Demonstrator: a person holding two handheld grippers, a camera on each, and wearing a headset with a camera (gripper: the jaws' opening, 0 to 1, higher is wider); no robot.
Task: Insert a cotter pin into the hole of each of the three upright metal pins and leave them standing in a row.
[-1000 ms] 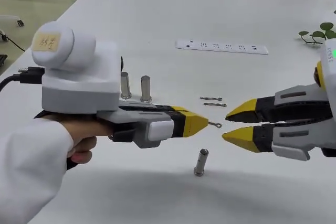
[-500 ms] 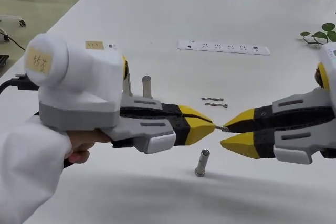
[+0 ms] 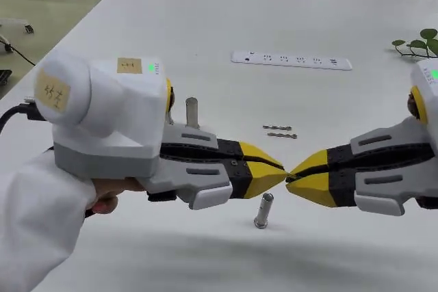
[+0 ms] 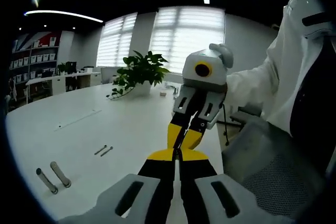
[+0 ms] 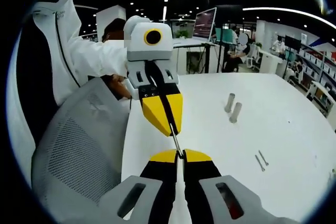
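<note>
Head view: left gripper [image 3: 279, 173] and right gripper [image 3: 295, 176] meet tip to tip mid-frame, both jaw pairs pinched shut on one cotter pin [image 5: 175, 139]. Likely a regrip handoff. Metal pin [image 3: 263, 210] stands just below.

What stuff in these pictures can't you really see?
- The cotter pin: in the head view, the meeting yellow tips of the left tool and right tool cover it.
- One back metal pin: the left tool's body hides it in the head view.
- The hole in the front metal pin: too small in the head view.
- The spare cotter pins: too small for detail.
- The right tool's body: cut off by the head view's right edge.
</note>
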